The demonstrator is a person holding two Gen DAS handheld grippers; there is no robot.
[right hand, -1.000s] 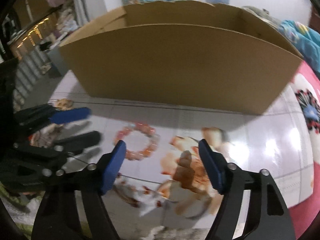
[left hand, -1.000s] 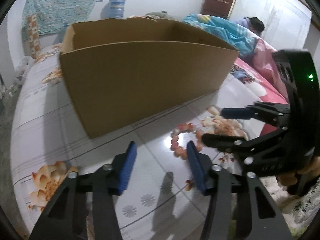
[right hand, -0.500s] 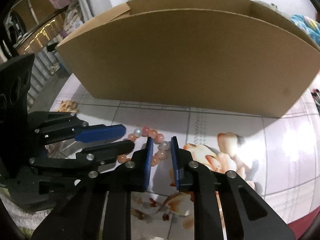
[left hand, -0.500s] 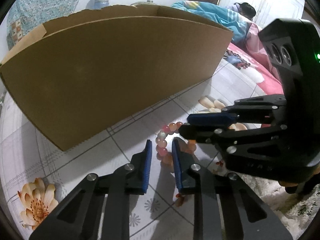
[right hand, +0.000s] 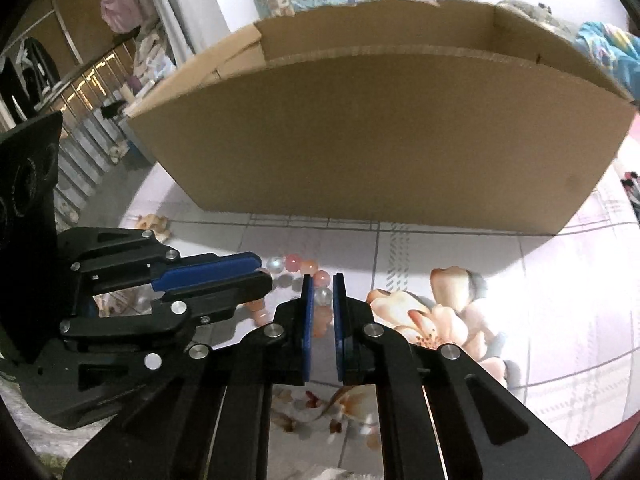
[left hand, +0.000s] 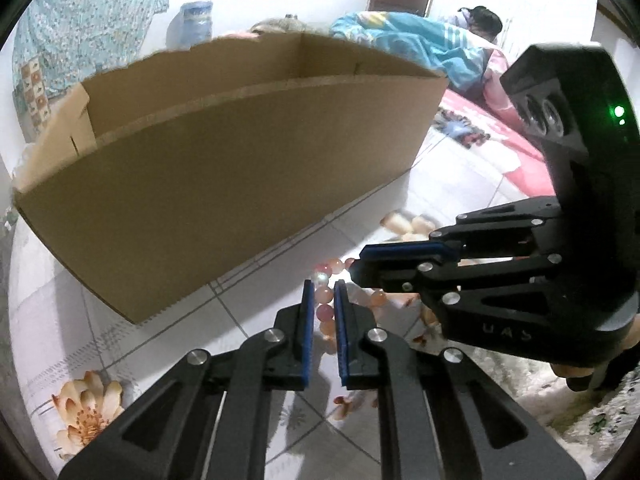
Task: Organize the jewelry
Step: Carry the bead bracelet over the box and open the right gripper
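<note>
Pink and clear beads, strung as a bracelet (left hand: 325, 295), on a glossy floral-print tablecloth (left hand: 100, 344), just in front of the long near wall of a cardboard box (left hand: 224, 184). Part of the loop is hidden behind the tools.

Left gripper (left hand: 321, 294): black frame, blue pads, jaws drawn close together with a bead of the bracelet's left side clamped between the tips. From the right wrist view it (right hand: 256, 270) enters from the left, fingers stacked one over the other, tips at the loop's left edge.

Right gripper (right hand: 320, 288): same make, jaws narrowed to a slim gap around a pink bead on the bracelet's right side; the beads (right hand: 298, 264) curve away to the left of its tips. In the left wrist view it (left hand: 358, 266) comes in from the right, tips at the loop's far edge, a green light lit on its housing.

Cardboard box: brown, open-topped, upright, flaps folded inward at the corners; interior contents not visible.

Surroundings: blue water jug (left hand: 192, 20) by the wall behind the box; pink and turquoise bedding (left hand: 416, 48) at right.
</note>
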